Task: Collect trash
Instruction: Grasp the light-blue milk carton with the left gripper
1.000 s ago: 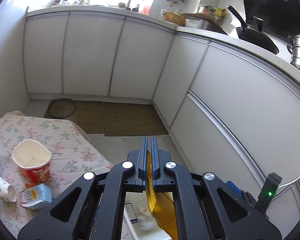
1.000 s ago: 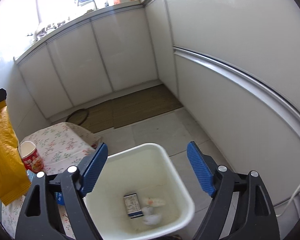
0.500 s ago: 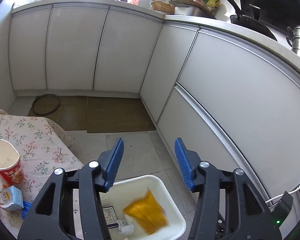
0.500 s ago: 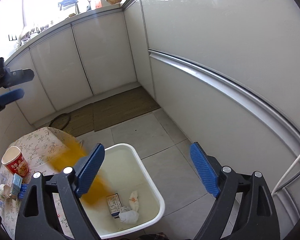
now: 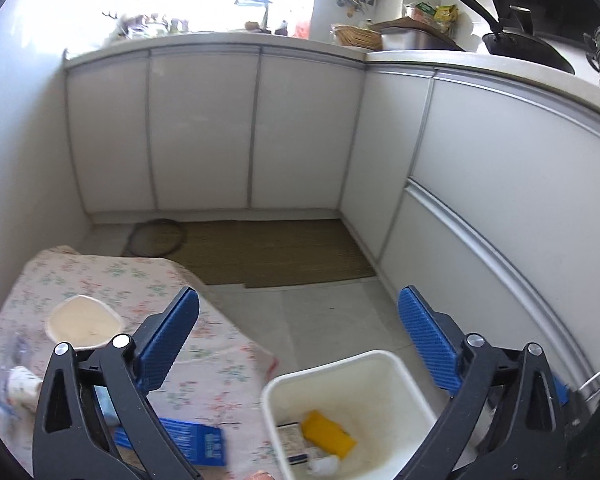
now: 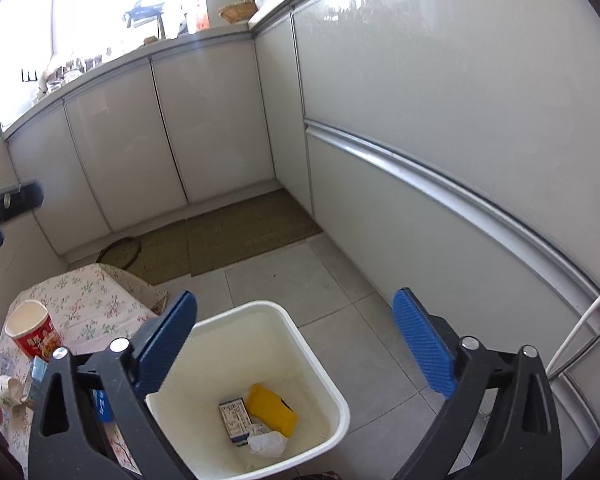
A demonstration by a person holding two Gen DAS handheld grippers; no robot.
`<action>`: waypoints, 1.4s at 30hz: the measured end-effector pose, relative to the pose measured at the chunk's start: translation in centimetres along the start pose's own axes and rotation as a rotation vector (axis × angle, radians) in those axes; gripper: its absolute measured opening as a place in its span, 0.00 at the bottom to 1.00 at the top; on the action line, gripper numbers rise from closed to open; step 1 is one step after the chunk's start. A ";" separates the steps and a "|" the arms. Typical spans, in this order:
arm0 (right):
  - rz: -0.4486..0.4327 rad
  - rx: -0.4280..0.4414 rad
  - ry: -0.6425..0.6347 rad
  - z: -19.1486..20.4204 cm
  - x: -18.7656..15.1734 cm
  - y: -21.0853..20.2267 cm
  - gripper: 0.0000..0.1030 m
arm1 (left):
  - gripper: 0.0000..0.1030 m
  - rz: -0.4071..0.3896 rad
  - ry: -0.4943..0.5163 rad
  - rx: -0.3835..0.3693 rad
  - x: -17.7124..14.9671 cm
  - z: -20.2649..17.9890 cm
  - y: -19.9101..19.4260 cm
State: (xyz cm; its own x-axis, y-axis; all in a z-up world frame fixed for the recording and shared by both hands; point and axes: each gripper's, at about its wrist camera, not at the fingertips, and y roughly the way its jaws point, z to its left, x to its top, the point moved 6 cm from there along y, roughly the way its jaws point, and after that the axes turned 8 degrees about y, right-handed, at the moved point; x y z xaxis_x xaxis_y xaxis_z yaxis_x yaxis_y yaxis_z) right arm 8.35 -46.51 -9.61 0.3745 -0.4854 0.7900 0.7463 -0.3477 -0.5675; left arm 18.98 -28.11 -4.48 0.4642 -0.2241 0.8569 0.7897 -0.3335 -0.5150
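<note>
The left gripper is wide open and holds nothing. The right gripper is wide open too. The red cup stands upright on the flowery table, at the lower left, nearer the left gripper. The white bin sits at the bottom middle with a yellow wrapper inside.

Yellow wrapper lies in white bin with box and tissue. Red cup upright on floral tabletop.
</note>
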 end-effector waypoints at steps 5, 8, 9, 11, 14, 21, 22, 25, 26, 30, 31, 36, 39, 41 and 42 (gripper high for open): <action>-0.019 0.012 -0.018 2.6 -0.5 -0.9 0.93 | 0.93 0.028 0.014 0.071 -1.7 2.6 -0.7; -0.043 0.017 -0.032 4.2 -1.3 -1.6 0.93 | 0.93 0.067 -0.012 0.102 -3.5 5.1 -1.2; -0.049 0.020 -0.038 4.8 -1.7 -1.9 0.93 | 0.93 0.080 -0.018 0.108 -3.9 5.7 -1.2; -0.056 0.028 -0.057 6.1 -2.7 -2.2 0.93 | 0.93 0.108 -0.034 0.126 -5.1 7.2 -1.4; -0.053 0.036 -0.083 7.9 -4.3 -2.3 0.93 | 0.93 0.147 -0.065 0.159 -7.3 10.1 -1.9; 0.033 0.071 -0.150 12.5 -10.0 -1.6 0.93 | 0.93 0.271 -0.108 0.241 -13.9 16.8 -2.3; 0.040 0.073 -0.168 13.1 -10.7 -1.5 0.93 | 0.93 0.290 -0.112 0.250 -14.7 17.6 -2.3; 0.060 0.077 -0.237 14.8 -12.9 -1.1 0.93 | 0.93 0.355 -0.086 0.277 -17.8 20.4 -2.1; 0.060 0.079 -0.253 15.2 -13.3 -1.0 0.93 | 0.93 0.376 -0.051 0.282 -18.8 21.0 -1.9; 0.059 0.087 -0.298 16.0 -14.5 -0.7 0.93 | 0.93 0.457 0.145 0.260 -20.9 21.6 -0.4; 0.060 0.090 -0.303 16.0 -14.6 -0.6 0.93 | 0.93 0.471 0.195 0.249 -21.2 21.6 0.0; 0.078 0.116 -0.305 15.8 -14.7 -0.2 0.93 | 0.93 0.524 0.436 0.164 -21.8 21.4 2.2; 0.086 0.122 -0.299 15.8 -14.8 0.1 0.93 | 0.93 0.552 0.524 0.096 -21.1 20.9 3.5; 0.094 0.123 -0.298 15.7 -14.8 0.2 0.93 | 0.93 0.573 0.587 0.068 -20.9 20.3 4.4; 0.095 0.121 -0.301 15.8 -14.9 0.3 0.93 | 0.93 0.580 0.608 0.059 -21.0 20.1 4.9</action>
State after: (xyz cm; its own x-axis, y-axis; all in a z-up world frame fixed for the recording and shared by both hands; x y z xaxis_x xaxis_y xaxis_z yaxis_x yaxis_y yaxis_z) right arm 11.67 -26.73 -17.93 0.5775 -0.2464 0.7783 0.7537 -0.2055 -0.6243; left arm 21.16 -6.66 -24.56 0.5187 -0.8053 0.2872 0.5204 0.0309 -0.8533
